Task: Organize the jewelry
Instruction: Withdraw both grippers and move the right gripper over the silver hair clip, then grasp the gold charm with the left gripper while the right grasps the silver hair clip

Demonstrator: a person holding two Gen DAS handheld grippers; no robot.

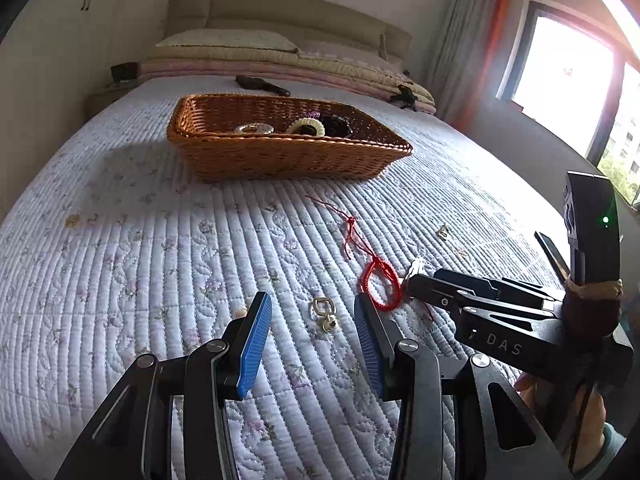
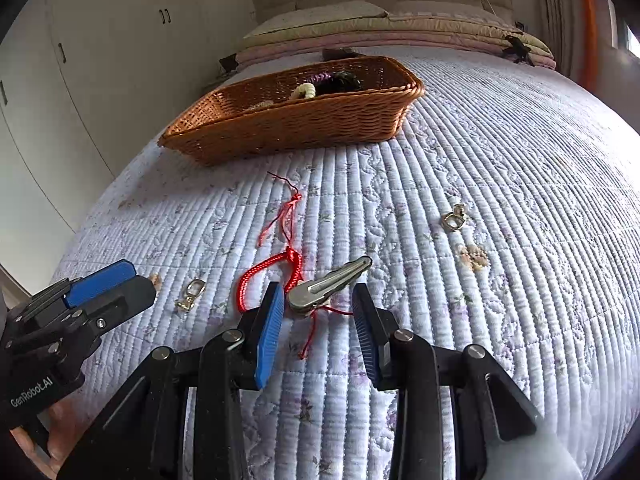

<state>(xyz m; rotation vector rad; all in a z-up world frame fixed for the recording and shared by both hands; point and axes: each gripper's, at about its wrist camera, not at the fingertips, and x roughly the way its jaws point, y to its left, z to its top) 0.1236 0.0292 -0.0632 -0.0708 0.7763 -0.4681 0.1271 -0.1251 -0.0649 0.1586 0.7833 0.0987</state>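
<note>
Right gripper [image 2: 316, 312]: mine, jaws parted, nothing pressed between the blue pads. The silver hair clip [image 2: 328, 286] lies just ahead of and partly between the fingertips, flat on the quilt, its long axis slanting away to the upper right, rounded end nearest me. This hand is plainly the nearer to it. My judgement: the pads would need to straddle the clip across its narrow width, not along its length.

Left gripper [image 1: 312, 316]: mine, jaws likewise parted and holding nothing. A small gold clasp with a bell [image 1: 325, 316] lies on the quilt between and just beyond its fingertips; this hand is the nearer to that piece.

Red cord bracelet [image 2: 276, 272]: loop beside my right gripper's left finger, loose tails running away toward the basket, one strand passing under the clip's near end.

Second gold clasp [image 2: 453, 218]: well apart to the right, near neither hand.

Wicker basket [image 2: 304, 128]: farther up the bed, beyond all loose pieces; already holds a cream coil hair tie [image 2: 304, 90] and dark items I cannot identify.

Surface: quilted floral bedspread [image 2: 500, 184], soft and ribbed; small metal pieces may sink into it.

Room: pillows [image 1: 228, 38] and headboard at the far end, wardrobe doors [image 2: 60, 52] on the left, bright window [image 1: 560, 68] on the right.
</note>
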